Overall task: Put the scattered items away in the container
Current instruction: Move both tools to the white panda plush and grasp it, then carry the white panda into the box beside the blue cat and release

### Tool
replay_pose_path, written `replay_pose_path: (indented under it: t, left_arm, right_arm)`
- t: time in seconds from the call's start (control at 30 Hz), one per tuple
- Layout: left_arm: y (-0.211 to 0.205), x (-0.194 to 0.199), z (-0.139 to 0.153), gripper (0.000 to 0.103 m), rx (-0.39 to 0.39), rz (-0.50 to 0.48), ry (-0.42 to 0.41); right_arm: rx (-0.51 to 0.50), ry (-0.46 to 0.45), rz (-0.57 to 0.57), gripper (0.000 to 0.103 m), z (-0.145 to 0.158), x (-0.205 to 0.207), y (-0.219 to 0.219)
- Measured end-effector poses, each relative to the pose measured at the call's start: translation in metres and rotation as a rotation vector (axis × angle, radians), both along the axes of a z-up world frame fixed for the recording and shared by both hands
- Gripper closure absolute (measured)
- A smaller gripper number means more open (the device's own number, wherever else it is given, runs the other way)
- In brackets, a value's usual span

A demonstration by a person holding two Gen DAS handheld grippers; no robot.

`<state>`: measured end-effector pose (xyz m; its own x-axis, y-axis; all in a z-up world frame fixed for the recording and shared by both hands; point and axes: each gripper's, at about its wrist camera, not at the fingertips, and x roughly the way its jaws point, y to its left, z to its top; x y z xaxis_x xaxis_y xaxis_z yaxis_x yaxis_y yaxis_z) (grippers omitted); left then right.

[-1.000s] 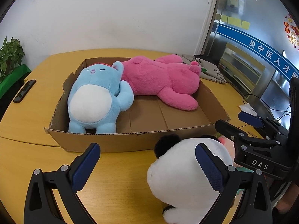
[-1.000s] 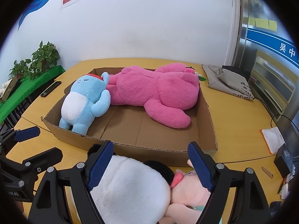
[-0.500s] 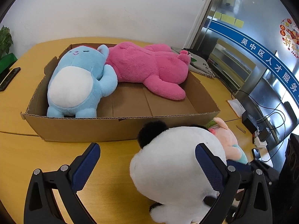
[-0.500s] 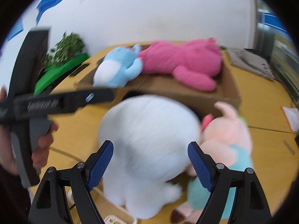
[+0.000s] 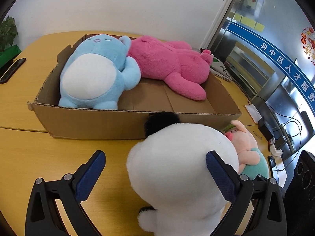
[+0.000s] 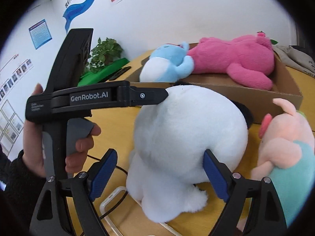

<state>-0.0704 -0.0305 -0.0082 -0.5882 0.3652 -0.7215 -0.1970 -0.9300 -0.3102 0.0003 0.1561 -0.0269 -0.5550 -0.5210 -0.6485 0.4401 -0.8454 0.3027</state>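
Observation:
A white panda plush [image 5: 183, 169] with black ears sits on the yellow table in front of the cardboard box [image 5: 94, 121]. It also fills the right wrist view [image 6: 189, 137]. My left gripper [image 5: 157, 177] is open, its right finger against the panda's side. My right gripper [image 6: 159, 175] is open around the panda's lower body from behind. A pink pig plush [image 5: 248, 149] in teal clothes lies to the panda's right, also in the right wrist view [image 6: 285, 149]. A blue plush [image 5: 94, 74] and a pink plush [image 5: 173, 64] lie in the box.
A black phone [image 5: 11, 69] and a green plant [image 6: 104, 53] are at the table's left. A grey bag [image 6: 295, 59] lies beyond the box. Cables and chargers [image 5: 275, 137] sit at the right. A clear phone case [image 6: 114, 208] lies under my right gripper.
My right gripper has swung round to the panda's back and left side and come closer. My left gripper has moved in until its right finger touches the panda.

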Motion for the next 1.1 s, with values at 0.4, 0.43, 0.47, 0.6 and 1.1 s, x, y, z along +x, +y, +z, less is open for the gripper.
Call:
replay_pose_path:
  t: [0.4,0.43,0.47,0.6,1.1]
  left_arm:
    - [-0.001,-0.025,-0.024,0.005,0.106,-0.186,-0.084]
    - [0.001,-0.025,-0.026,0.01,0.121,-0.207,-0.094]
    - [0.003,-0.023,-0.026,0.028,0.14,-0.237,-0.095]
    - [0.01,-0.013,-0.021,0.04,0.135,-0.287,-0.071]
    - [0.014,0.032,0.064,0.053,0.124,-0.324,0.162]
  right_arm:
    - [-0.032,-0.169,-0.141,0.01,-0.029,-0.031,0.016]
    - [-0.032,-0.175,-0.137,0.009,-0.032,-0.036,0.014]
    - [-0.025,-0.181,-0.129,0.009,-0.035,-0.04,0.012]
    - [-0.007,-0.166,-0.114,0.013,-0.039,-0.047,0.004]
    - [-0.058,0.026,-0.105,0.036,0.02,-0.015,0.003]
